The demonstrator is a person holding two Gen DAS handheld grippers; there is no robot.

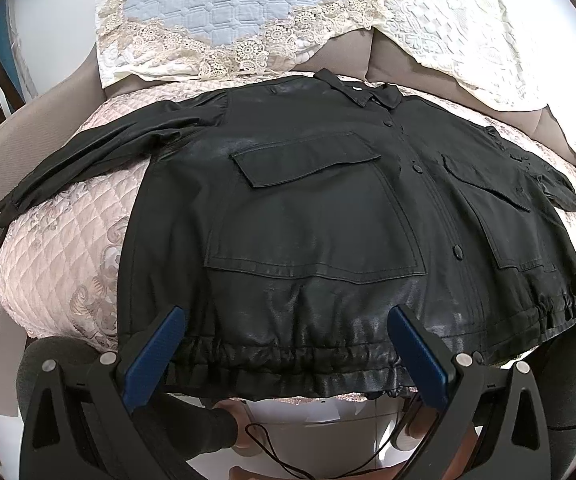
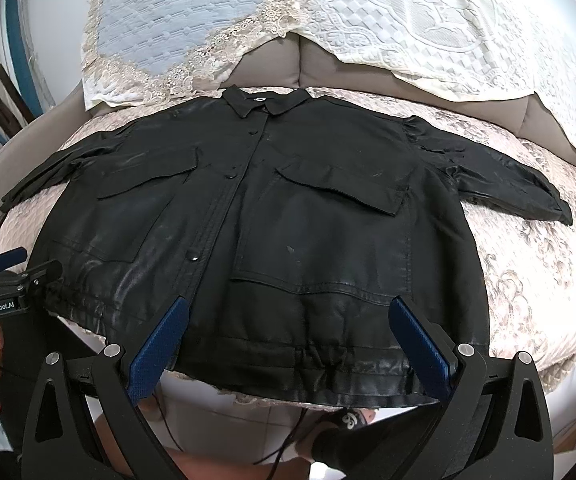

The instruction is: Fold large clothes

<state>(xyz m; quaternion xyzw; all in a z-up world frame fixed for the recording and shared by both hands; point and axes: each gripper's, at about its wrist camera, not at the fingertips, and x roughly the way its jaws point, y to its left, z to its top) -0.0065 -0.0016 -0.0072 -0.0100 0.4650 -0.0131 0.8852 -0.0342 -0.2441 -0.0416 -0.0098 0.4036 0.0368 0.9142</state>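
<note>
Quilted sofa cushion (image 1: 68, 256) carried the jacket (image 1: 312, 216) spread flat, buttoned front up, collar farthest from both claws. Its gathered hem ran crosswise just ahead of the left claw (image 1: 284, 344) and right claw (image 2: 288, 340), both released, gripping nothing.

Left gripper (image 2: 8, 276) body: we read "GenRobot.AI" in white letters on its black housing.
Jacket (image 2: 264, 216) collar tag: we see a white label, too small to read.
</note>
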